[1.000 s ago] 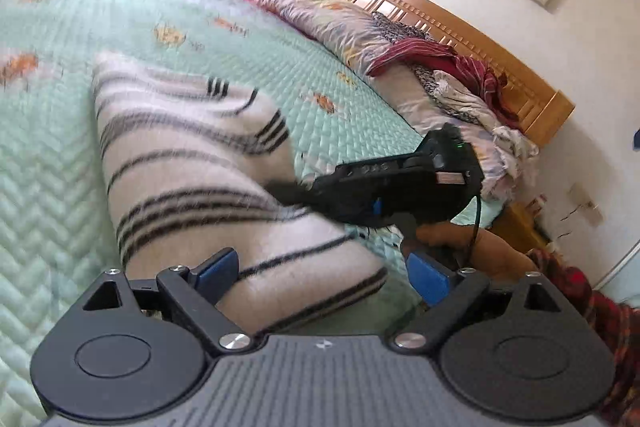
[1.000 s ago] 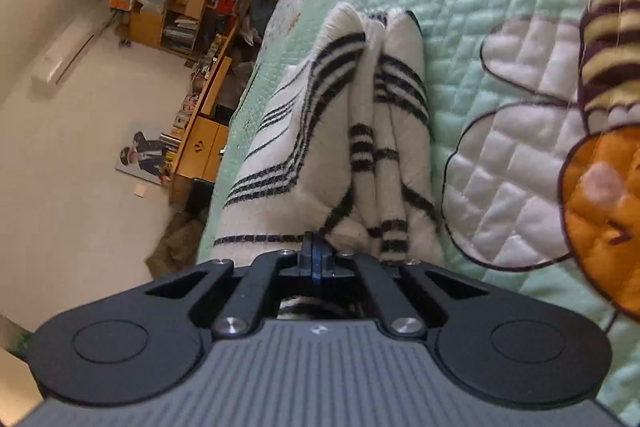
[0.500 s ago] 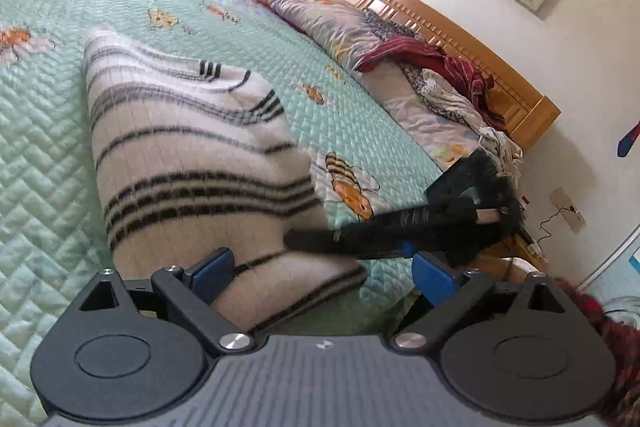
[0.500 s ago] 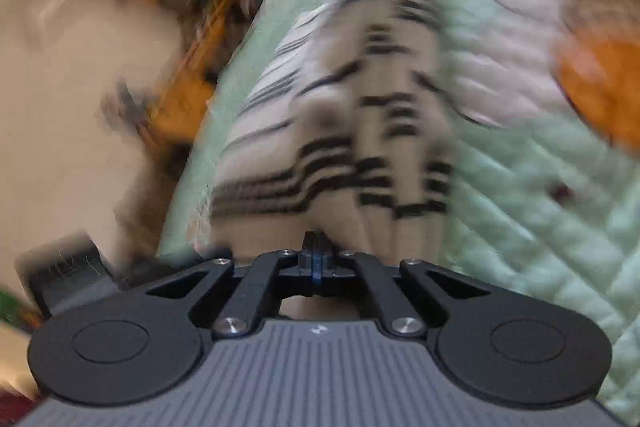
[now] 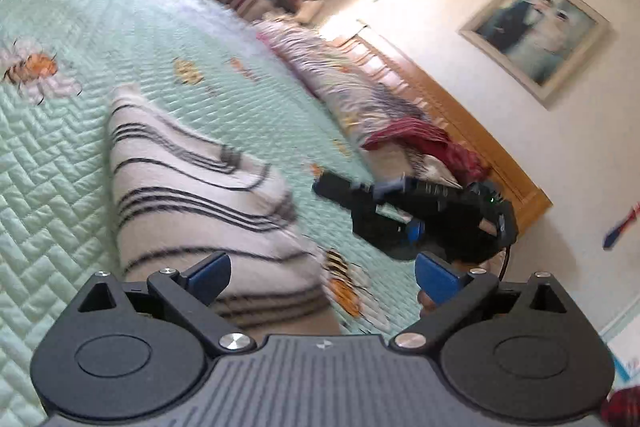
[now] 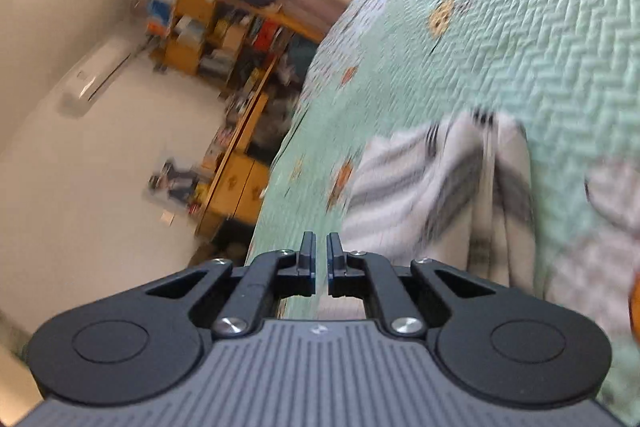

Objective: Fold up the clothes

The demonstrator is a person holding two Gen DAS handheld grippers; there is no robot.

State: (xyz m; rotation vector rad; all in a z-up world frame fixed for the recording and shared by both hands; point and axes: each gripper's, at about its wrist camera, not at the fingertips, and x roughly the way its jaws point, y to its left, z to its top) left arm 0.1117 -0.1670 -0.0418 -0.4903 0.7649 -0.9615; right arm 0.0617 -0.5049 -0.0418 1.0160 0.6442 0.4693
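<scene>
While my left gripper (image 5: 320,273) hangs with fingers wide apart over the near end of the folded striped sweater (image 5: 208,195), that sweater lies on the mint bee-print quilt (image 5: 80,155). My right gripper (image 6: 320,259) holds nothing, fingers a narrow slit apart, sweater just beside it. No readable writing; blurred frames.

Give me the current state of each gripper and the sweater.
Left gripper: wide open, holding nothing, over the near end of the sweater.
Right gripper: open a crack, empty, apart from the sweater.
Sweater: folded into a long bundle, lying free on the quilt.
</scene>
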